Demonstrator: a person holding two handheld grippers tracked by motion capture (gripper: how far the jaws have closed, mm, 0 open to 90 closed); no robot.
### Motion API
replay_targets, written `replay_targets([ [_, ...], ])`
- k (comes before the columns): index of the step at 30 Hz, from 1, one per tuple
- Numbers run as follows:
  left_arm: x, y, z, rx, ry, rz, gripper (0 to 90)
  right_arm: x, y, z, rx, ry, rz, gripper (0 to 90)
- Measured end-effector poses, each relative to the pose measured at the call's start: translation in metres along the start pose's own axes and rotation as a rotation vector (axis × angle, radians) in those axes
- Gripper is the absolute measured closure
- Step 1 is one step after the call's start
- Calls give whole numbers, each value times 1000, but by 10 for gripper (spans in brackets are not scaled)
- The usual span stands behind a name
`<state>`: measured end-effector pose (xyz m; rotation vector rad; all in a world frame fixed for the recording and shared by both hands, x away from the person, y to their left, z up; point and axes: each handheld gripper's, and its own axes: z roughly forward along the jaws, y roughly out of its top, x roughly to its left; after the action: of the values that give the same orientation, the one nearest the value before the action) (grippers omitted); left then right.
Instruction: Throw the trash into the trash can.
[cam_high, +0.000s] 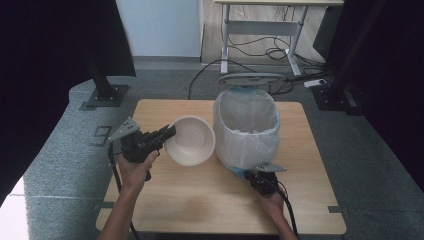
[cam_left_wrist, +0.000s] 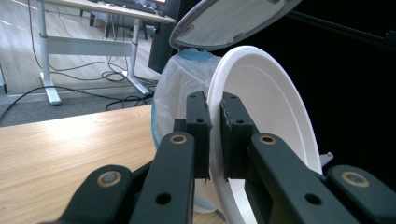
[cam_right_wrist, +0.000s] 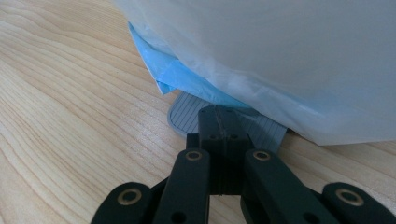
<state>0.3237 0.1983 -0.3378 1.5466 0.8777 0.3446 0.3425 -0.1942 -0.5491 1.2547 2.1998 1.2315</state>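
A white foam bowl (cam_high: 190, 140) hangs tilted above the wooden table (cam_high: 200, 200), just left of a pedal bin (cam_high: 246, 130) lined with a white bag. My left gripper (cam_high: 172, 132) is shut on the bowl's rim. In the left gripper view the pads (cam_left_wrist: 201, 130) pinch the thin rim of the bowl (cam_left_wrist: 271, 93), with the bin's raised lid (cam_left_wrist: 224, 23) behind it. My right gripper (cam_high: 257, 175) is shut at the bin's near foot. In the right gripper view its closed tips (cam_right_wrist: 218, 114) rest on the grey ribbed pedal (cam_right_wrist: 187, 116).
The bin's lid (cam_high: 251, 79) stands open at the back of the bin. A blue liner (cam_right_wrist: 187, 79) pokes out under the white bag (cam_right_wrist: 280, 56). Beyond the table are a desk frame (cam_high: 260, 30) with cables on the floor and black stands at both sides.
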Motion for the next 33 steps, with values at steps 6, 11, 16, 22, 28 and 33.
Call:
replay_targets([
  [6, -4, 6, 4, 2, -4, 11, 838, 0, 0, 0, 0, 0, 0, 896],
  [11, -6, 9, 7, 4, -4, 16, 838, 0, 0, 0, 0, 1, 1, 896],
  [16, -7, 10, 10, 8, -7, 17, 838, 0, 0, 0, 0, 2, 3, 895],
  [22, -8, 12, 11, 0, -9, 20, 837, -1, 0, 0, -1, 4, 4, 896],
  [28, -9, 15, 14, 7, -7, 25, 837, 0, 0, 0, -1, 2, 2, 895],
  [33, -10, 17, 17, 10, -3, 36, 838, -1, 0, 0, -1, 3, 3, 896],
])
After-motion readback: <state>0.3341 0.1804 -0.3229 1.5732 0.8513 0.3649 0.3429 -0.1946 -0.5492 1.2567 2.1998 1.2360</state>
